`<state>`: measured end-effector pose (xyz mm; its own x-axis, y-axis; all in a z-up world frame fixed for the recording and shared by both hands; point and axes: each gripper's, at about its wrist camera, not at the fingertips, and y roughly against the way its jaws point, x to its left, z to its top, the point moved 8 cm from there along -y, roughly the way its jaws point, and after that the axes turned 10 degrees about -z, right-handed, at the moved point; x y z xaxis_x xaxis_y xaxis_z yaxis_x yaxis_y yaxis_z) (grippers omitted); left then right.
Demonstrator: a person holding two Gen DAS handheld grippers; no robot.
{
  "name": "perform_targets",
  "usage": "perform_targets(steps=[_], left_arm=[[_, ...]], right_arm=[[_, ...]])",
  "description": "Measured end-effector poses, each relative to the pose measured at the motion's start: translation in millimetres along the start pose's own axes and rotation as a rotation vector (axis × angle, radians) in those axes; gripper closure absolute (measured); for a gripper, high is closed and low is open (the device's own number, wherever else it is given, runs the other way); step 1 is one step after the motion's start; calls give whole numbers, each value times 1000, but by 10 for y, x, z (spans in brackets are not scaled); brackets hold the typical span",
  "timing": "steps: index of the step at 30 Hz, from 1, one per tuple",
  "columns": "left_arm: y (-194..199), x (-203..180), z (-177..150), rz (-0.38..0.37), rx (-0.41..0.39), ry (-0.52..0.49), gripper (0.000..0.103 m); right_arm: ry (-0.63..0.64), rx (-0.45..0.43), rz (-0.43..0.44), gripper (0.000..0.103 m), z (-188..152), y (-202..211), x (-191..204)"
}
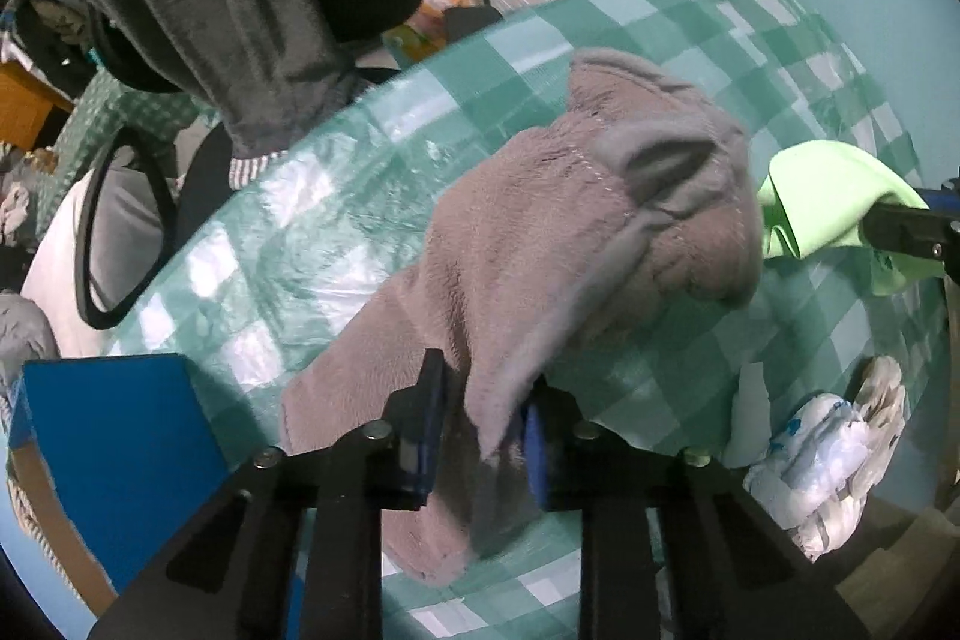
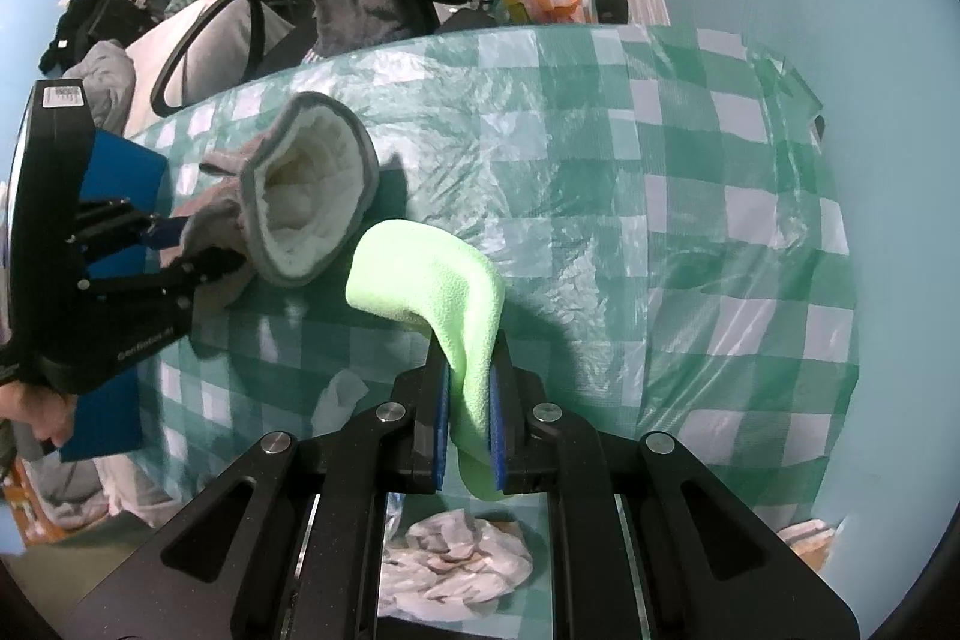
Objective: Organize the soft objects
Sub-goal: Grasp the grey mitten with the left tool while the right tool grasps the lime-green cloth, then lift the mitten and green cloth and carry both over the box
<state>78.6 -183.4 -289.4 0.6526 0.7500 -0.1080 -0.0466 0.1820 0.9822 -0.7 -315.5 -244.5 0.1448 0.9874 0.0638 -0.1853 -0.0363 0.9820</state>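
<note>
1. Left gripper (image 1: 480, 418): clenched on the grey plush slipper (image 1: 558, 244), its blue-padded fingers (image 1: 426, 424) pinching the fabric at 6 o'clock of the left wrist view.
2. Grey plush slipper: soft, short-pile, mauve-grey outside with a small ear-like flap near its far end. It is lifted above the tablecloth (image 1: 288, 232) and stretches from 6 o'clock towards 2 o'clock. In the right wrist view its round opening (image 2: 312, 208) shows a white fleecy lining edged in grey, at 10 o'clock.
3. Right gripper (image 2: 471, 430): grasping the light green cloth (image 2: 432, 292) between its blue pads at 6 o'clock of its own view.
4. Light green cloth: thin fleece, folded over, its free end arching up and towards 10 o'clock, just beside the slipper opening.
5. Tablecloth: glossy green-and-white check.
6. Crumpled white cloth (image 2: 456, 562): below the right gripper, at 6 o'clock.
7. Blue box (image 1: 114, 448): at 8 o'clock of the left wrist view.
</note>
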Motion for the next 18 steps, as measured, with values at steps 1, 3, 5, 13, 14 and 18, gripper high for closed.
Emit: perform_targets(steps=[1, 3, 5, 13, 14, 18], left_arm=[[27, 21, -4, 2, -5, 4, 85], [101, 15, -17, 1, -18, 18, 86], [156, 29, -23, -6, -33, 30, 87], [352, 120, -58, -17, -84, 63, 88], [377, 125, -61, -18, -90, 66, 88], [524, 146, -107, -18, -118, 87, 88]], right_arm=[[1, -4, 1, 92, 7, 12, 13], [5, -11, 0, 92, 20, 47, 40], [11, -21, 1, 92, 36, 93, 73], [28, -60, 4, 93, 79, 264, 195], [30, -66, 4, 93, 91, 284, 209], [37, -86, 9, 93, 125, 378, 261]])
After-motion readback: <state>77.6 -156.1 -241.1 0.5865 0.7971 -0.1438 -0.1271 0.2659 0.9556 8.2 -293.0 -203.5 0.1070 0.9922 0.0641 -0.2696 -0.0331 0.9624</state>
